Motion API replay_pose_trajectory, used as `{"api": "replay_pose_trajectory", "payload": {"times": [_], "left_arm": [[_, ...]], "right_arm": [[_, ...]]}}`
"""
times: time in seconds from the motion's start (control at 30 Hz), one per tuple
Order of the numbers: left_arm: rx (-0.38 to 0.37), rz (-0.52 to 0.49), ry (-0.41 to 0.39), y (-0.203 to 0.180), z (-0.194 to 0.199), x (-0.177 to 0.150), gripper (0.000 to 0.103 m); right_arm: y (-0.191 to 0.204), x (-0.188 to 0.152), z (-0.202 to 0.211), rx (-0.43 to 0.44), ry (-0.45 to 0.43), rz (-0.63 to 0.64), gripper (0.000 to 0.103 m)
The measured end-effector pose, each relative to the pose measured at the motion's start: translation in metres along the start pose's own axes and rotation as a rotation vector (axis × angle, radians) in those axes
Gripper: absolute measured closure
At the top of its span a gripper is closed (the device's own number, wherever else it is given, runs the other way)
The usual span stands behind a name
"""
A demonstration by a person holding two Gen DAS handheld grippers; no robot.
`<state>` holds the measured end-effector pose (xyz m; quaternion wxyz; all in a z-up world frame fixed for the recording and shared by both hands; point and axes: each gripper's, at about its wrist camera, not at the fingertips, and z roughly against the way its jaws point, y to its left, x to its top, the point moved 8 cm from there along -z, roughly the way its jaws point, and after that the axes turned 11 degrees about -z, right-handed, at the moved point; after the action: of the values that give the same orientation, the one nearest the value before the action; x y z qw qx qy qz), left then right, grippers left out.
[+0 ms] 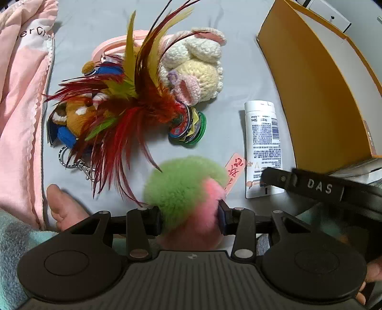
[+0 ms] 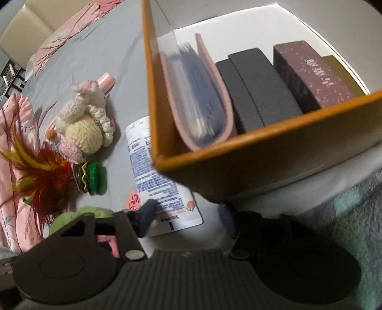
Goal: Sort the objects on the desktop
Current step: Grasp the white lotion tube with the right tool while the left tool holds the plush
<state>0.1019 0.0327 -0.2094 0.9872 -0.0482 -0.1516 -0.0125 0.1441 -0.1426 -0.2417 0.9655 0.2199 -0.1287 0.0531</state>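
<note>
The left gripper [image 1: 189, 218] is clenching a green-and-pink pompom [image 1: 186, 188] between its fingers, low over the grey sheet [image 1: 95, 21]. The right gripper [image 2: 188, 219] is hovering with jaws spread, grasping nothing, above a white lotion tube [image 2: 157, 176]. Beyond are lying a feather shuttlecock [image 1: 133, 105], a crocheted bunny [image 1: 198, 71] and an orange box [image 2: 274, 143] holding cases.

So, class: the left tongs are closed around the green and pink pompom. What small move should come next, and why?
Probably lift the pompom straight up a little. The left tongs pinch it on both sides, yet it seems low over the grey sheet, close to the feather toy and white tube. Clearing those first should ease carrying it toward the orange box.
</note>
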Motion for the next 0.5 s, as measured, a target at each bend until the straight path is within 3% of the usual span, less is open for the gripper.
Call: {"api": "replay_pose_trajectory", "payload": {"times": [0.2, 0.33, 0.5], "left_arm": [[-0.018, 0.003, -0.017, 0.001, 0.004, -0.001, 0.055], [-0.03, 0.01, -0.033, 0.002, 0.007, -0.001, 0.056], [-0.038, 0.005, -0.048, 0.004, 0.006, 0.0, 0.056]], "right_arm": [[0.013, -0.006, 0.002, 0.016, -0.069, 0.117, 0.103], [0.02, -0.012, 0.017, 0.042, -0.119, 0.182, 0.103], [0.018, -0.014, 0.025, 0.005, -0.134, 0.236, 0.103]]}}
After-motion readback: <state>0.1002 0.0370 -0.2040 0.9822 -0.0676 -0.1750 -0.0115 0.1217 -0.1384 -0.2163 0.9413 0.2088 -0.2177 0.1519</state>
